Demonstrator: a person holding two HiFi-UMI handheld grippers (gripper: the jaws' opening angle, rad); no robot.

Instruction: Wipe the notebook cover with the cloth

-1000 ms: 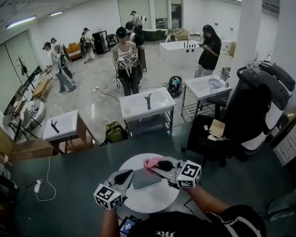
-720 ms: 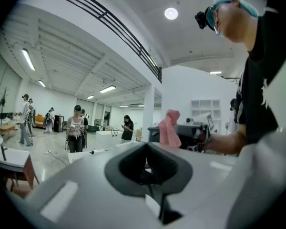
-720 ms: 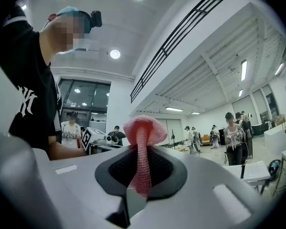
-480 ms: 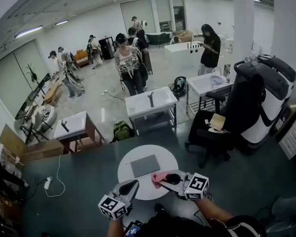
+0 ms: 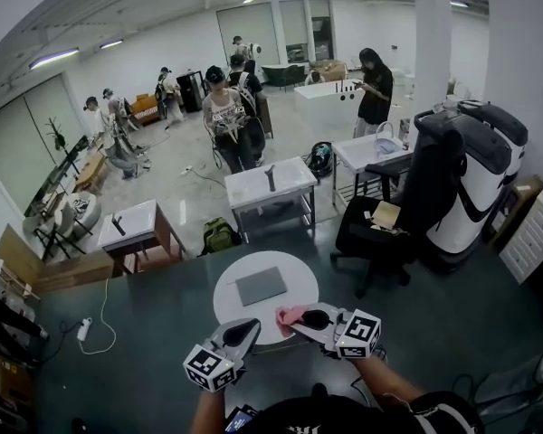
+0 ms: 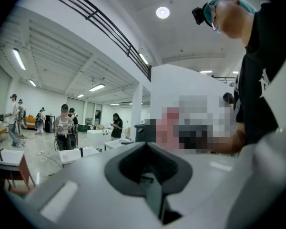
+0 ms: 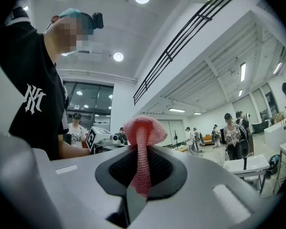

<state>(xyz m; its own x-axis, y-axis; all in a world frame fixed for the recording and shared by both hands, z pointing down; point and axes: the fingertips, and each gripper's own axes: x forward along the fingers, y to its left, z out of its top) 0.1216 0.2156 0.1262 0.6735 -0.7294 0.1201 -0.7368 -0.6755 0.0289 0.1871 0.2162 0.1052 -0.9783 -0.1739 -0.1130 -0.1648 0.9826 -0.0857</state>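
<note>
The grey notebook lies closed on the small round white table in the head view. My right gripper hangs at the table's near edge, shut on a pink cloth. In the right gripper view the pink cloth is pinched between the jaws of my right gripper and bunches above them. My left gripper is shut and empty, near the table's front edge, short of the notebook. The left gripper view shows the closed jaws of my left gripper with nothing between them.
Beyond the round table stand white rectangular tables, a black office chair and a large white and black machine. Several people stand farther back. A green backpack and a cable with a power strip lie on the floor.
Both grippers have drawn back from over the table and the notebook to the table's near edge. The right one still holds the pink cloth. The table now lies farther ahead.
</note>
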